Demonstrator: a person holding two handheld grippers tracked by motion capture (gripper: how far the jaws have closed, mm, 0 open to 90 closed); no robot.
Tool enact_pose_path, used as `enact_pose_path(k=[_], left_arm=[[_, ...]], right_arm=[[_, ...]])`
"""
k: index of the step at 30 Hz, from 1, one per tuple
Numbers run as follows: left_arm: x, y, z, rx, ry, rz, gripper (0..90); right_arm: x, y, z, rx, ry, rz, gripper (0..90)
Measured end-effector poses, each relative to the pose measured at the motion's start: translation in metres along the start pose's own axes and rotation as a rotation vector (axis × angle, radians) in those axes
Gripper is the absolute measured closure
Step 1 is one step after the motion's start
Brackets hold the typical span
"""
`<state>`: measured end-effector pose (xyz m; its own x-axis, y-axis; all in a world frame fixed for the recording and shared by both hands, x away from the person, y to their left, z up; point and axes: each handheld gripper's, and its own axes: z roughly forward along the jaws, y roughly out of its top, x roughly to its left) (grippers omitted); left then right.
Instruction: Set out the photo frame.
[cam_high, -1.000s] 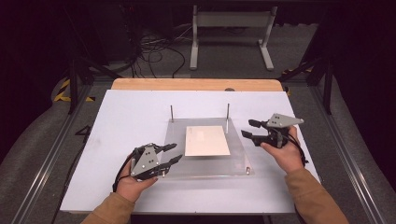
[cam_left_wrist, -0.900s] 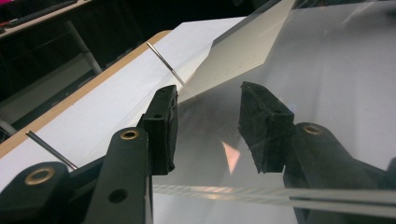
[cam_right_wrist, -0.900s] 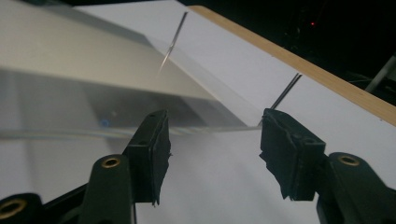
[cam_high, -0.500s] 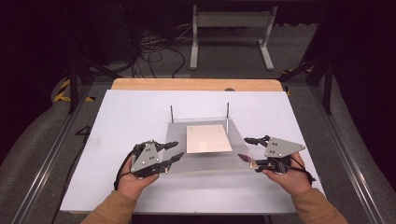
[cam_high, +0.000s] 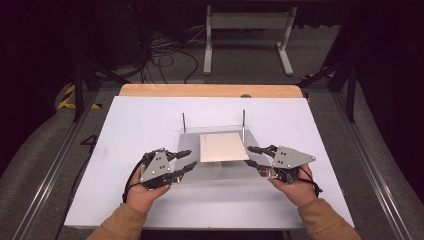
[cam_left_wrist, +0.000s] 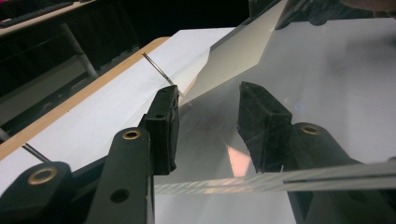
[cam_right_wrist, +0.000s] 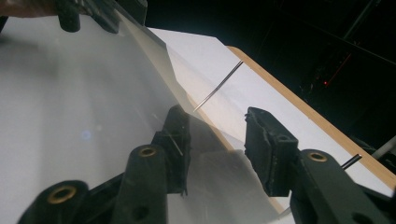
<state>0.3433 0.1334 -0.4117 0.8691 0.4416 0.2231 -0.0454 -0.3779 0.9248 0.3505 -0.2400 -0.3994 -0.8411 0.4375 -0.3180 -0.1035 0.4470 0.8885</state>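
A clear plate (cam_high: 220, 171) lies on the white table top and carries a beige card (cam_high: 222, 146). Two thin metal rods (cam_high: 183, 121) (cam_high: 243, 120) stand at its far corners. My left gripper (cam_high: 187, 160) sits at the near left corner. In the left gripper view the plate's edge (cam_left_wrist: 233, 184) runs between its wide-apart jaws (cam_left_wrist: 208, 126), one jaw seen through the plate. My right gripper (cam_high: 249, 156) is at the near right corner. Its jaws (cam_right_wrist: 217, 144) have just been closing and still stand apart astride the plate's side. I see no pad pressing.
The white sheet (cam_high: 130, 130) covers a wooden table whose far edge (cam_high: 210, 90) shows bare. Dark floor, cables and a metal stand (cam_high: 247, 30) lie beyond. Rails run along both sides of the table.
My right gripper came from beside the plate's right edge toward me to its near right corner, and its jaws narrowed. The left gripper, plate and card kept still.
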Motion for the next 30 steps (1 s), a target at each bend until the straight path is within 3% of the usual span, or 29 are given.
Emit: enact_pose_path(k=[9,17,21,22,23,30], left_arm=[[0.001,0.002,-0.002,0.004,0.006,0.005,57.7],[0.006,0.014,-0.007,-0.019,0.026,0.037,57.5],[0.008,0.028,-0.012,-0.035,0.032,0.076,57.5],[0.01,0.032,-0.015,-0.055,0.03,0.066,57.6],[0.01,0.035,-0.016,-0.057,0.028,0.069,58.2],[0.011,0.06,-0.027,-0.1,0.059,0.123,58.5]], right_arm=[[0.001,0.002,0.001,0.0,-0.004,0.015,59.7],[-0.003,0.012,0.0,-0.006,-0.005,0.054,60.1],[-0.009,0.02,-0.004,-0.01,0.02,0.078,61.7],[-0.01,0.022,-0.005,-0.021,0.022,0.074,62.3],[-0.01,0.026,-0.008,-0.039,-0.003,0.035,62.8],[-0.012,0.051,-0.02,-0.04,0.019,0.028,67.0]])
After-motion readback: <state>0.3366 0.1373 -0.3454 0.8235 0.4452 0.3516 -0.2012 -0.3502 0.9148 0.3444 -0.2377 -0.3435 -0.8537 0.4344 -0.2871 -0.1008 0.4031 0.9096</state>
